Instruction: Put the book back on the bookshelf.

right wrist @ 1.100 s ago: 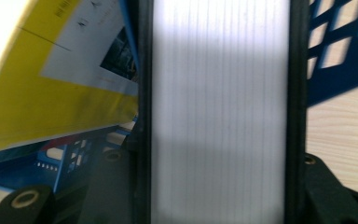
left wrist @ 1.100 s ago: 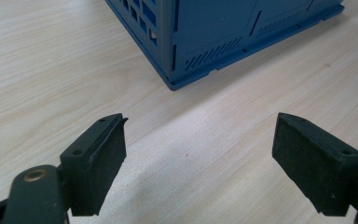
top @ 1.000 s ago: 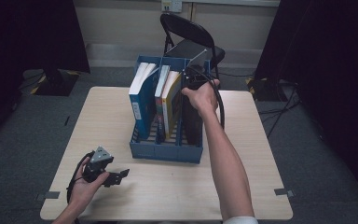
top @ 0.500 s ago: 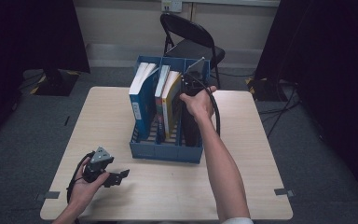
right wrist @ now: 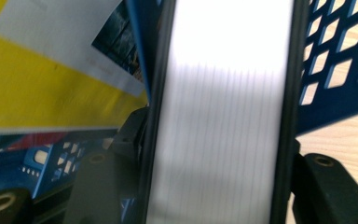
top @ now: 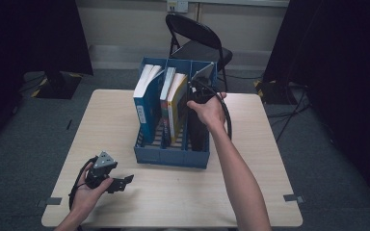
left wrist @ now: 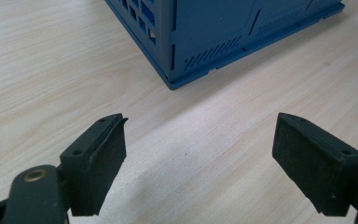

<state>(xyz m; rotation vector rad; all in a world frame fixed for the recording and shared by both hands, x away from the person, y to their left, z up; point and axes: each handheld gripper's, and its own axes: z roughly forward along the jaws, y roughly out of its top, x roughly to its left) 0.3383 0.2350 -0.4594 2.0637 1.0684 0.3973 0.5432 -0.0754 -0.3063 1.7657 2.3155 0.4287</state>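
A blue three-slot file rack [top: 173, 156] stands mid-table. A blue book [top: 144, 108] leans in its left slot and a yellow book [top: 177, 103] stands in the middle one. My right gripper [top: 196, 109] points down into the right slot around an upright black book [top: 196, 134]. In the right gripper view that black book [right wrist: 219, 93] shows its white page edge between my jaws [right wrist: 216, 142]. They have just been opening and lie close beside both covers. My left gripper [top: 125, 184] rests open near the table's front left, with bare wood between its pads [left wrist: 200, 154].
A black folding chair [top: 197, 43] stands behind the wooden table [top: 250, 183]. The rack's near corner [left wrist: 205, 32] is a short way ahead of my left jaws. Dark curtains hang at both sides. A cable loops from the right gripper over the rack.
My right hand has sunk slightly toward the right slot with the black book. The left hand and its gripper have kept still.
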